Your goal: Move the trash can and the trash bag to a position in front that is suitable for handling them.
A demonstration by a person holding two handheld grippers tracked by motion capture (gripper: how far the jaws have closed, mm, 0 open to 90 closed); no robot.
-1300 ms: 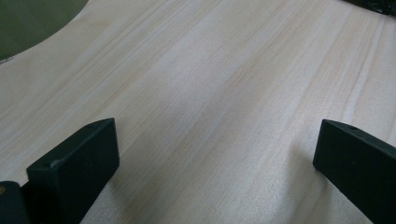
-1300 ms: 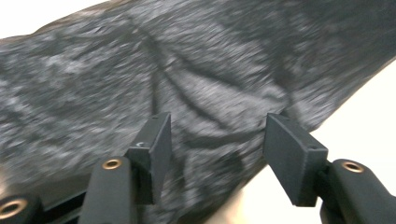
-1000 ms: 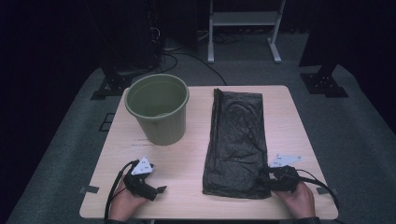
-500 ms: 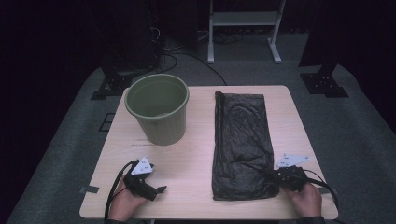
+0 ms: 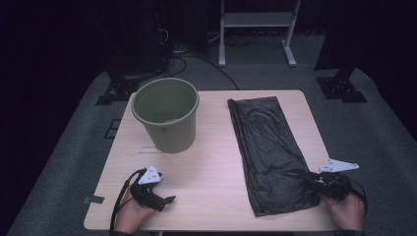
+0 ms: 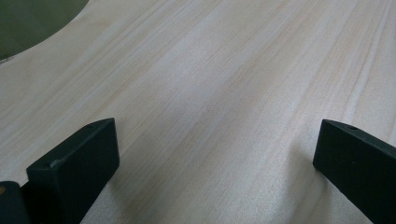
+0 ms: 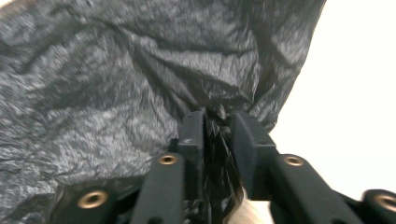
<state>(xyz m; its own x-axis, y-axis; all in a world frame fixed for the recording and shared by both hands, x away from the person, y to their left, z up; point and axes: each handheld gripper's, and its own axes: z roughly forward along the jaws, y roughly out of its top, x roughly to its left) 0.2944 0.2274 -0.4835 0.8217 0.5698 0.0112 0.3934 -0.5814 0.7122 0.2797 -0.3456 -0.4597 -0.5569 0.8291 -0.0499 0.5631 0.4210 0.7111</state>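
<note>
A black plastic bag point(image 5: 268, 142) lies flat along the right half of the wooden table point(image 5: 211, 162). Its near right corner is drawn toward my right gripper point(image 5: 307, 179). In the right gripper view the bag point(image 7: 116, 70) is bunched between the narrow jaws of that gripper point(image 7: 218, 122), creases fanning out from the pinch. These jaws have just been opening a little, with the plastic still between them. A green bucket point(image 5: 166, 115) stands upright at the table's left back. My left gripper point(image 5: 167, 200) rests at the near left, open over bare wood point(image 6: 215, 149).
The bucket's base point(image 6: 28, 18) edges into the left gripper view's top left corner. Bare wood lies between bucket and bag. Dark equipment stands and a white frame point(image 5: 255, 29) are on the floor beyond the table.
My right gripper has moved right along the near edge, dragging the bag's near end with it, so the bag now slants to the right. The left hand has stayed put.
</note>
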